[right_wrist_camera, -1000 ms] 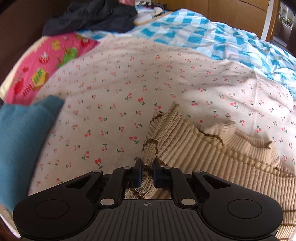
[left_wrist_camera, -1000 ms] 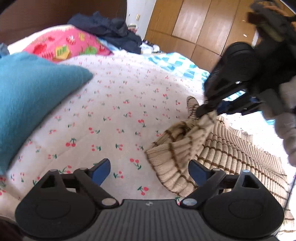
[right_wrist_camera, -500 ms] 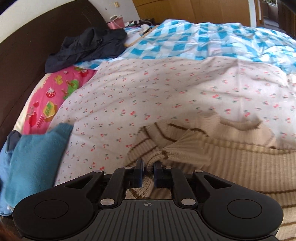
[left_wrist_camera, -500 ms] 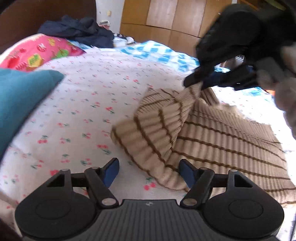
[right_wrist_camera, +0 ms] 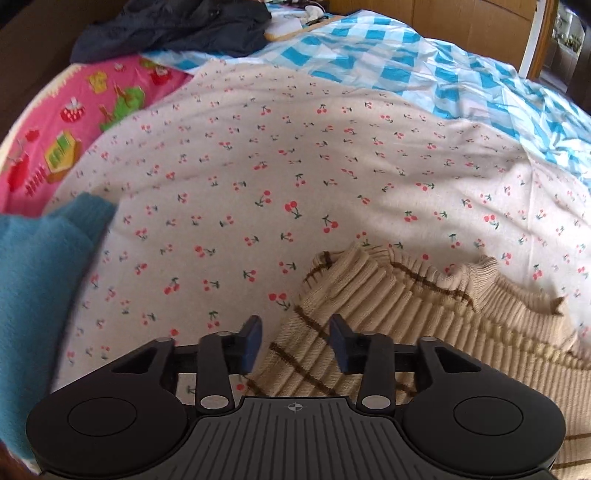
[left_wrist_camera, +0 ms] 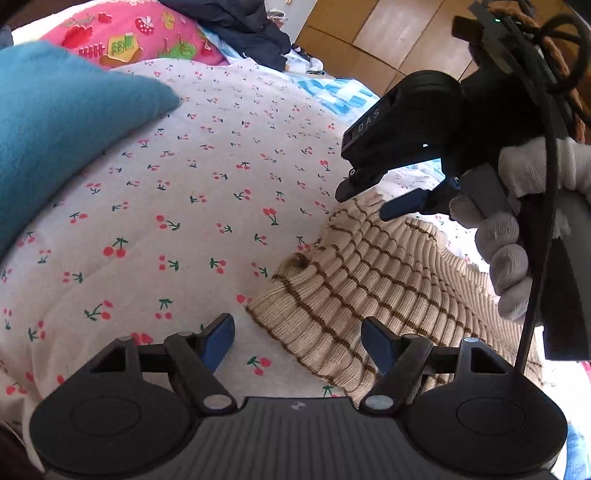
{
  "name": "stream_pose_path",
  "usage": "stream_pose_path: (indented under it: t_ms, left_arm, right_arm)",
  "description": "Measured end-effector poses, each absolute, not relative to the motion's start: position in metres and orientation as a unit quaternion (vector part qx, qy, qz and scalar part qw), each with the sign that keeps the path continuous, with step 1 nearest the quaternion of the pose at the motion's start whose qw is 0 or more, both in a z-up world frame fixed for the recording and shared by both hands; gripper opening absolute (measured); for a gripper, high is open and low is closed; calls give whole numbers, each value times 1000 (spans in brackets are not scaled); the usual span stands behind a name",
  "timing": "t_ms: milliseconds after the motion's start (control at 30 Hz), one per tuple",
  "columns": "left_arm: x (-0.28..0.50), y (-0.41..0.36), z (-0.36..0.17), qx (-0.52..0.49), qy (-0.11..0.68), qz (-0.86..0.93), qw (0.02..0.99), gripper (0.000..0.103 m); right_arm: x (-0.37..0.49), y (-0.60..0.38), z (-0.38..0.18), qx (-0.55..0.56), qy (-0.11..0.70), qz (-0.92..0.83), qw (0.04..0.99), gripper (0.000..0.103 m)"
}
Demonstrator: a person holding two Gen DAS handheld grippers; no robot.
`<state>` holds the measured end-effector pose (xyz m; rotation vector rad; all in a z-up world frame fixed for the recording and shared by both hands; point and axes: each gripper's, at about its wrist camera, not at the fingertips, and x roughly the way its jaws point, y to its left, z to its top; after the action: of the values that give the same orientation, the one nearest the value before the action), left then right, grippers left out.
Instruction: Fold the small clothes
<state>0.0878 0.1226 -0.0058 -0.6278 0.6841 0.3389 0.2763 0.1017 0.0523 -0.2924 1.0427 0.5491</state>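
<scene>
the left gripper point(left_wrist_camera: 297, 338) hangs low over the near part of the bed, its two blue-padded jaws spread wide and pressing on nothing; one pad is over the bare sheet and the other over the near edge of the beige ribbed knit sweater with thin brown stripes point(left_wrist_camera: 373, 291), whose hem corner lies between them. its jaws have just been opening a little. the sweater lies spread on the white sheet printed with small red cherries point(left_wrist_camera: 207, 206), towards the right side of the bed, with a folded-over sleeve lying slack on top of its body.

the right gripper point(right_wrist_camera: 295, 343), held in a hand in a pale grey glove point(left_wrist_camera: 517, 236), is just above the far end of that folded sleeve. its jaws have just been opening and now stand apart, with the striped cuff point(right_wrist_camera: 295, 354) below and between them; the pads do not press on it, so the cloth is let go. past the cuff the sweater's ribbed collar point(right_wrist_camera: 476, 273) puckers up off the sheet.

at the left edge of the bed sits a folded teal fleece cloth point(left_wrist_camera: 62, 122). farther on, a bright pink cloth with strawberry and house pictures point(right_wrist_camera: 66, 136) lies at the far left corner, and a blue and white checked cover point(right_wrist_camera: 424, 62) fills the far right. a heap of dark navy clothes point(right_wrist_camera: 173, 29) rests at the far edge, with wooden cupboard doors point(left_wrist_camera: 373, 33) beyond.
</scene>
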Motion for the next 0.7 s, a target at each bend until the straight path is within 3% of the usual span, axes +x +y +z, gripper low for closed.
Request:
stream_pose_path:
  t_ms: [267,400,467,500,633,700]
  left_arm:
    - [84,131,-6,-334,327,157,870,81]
    - [86,124,-5,-300,334,166,878,81]
    - [86,121,-5,-288,331,171,882,81]
    - [86,120,-4,-283,327,175,884,82]
    - [89,114,-6,-250,320,194,893,87]
    - [89,110,-7,-238,313,197,898,91]
  right_arm:
    - [278,138,36,-198,525,235,794,56]
    - [275,155,6,-281,516,206,783,55]
    - [275,151,5,-284,510,208,785,45]
    - [275,148,6,-287,507,208,786,34]
    - [281,127,20,-243,512,228,792,16]
    - [283,116,31,-206,512,239,799,13]
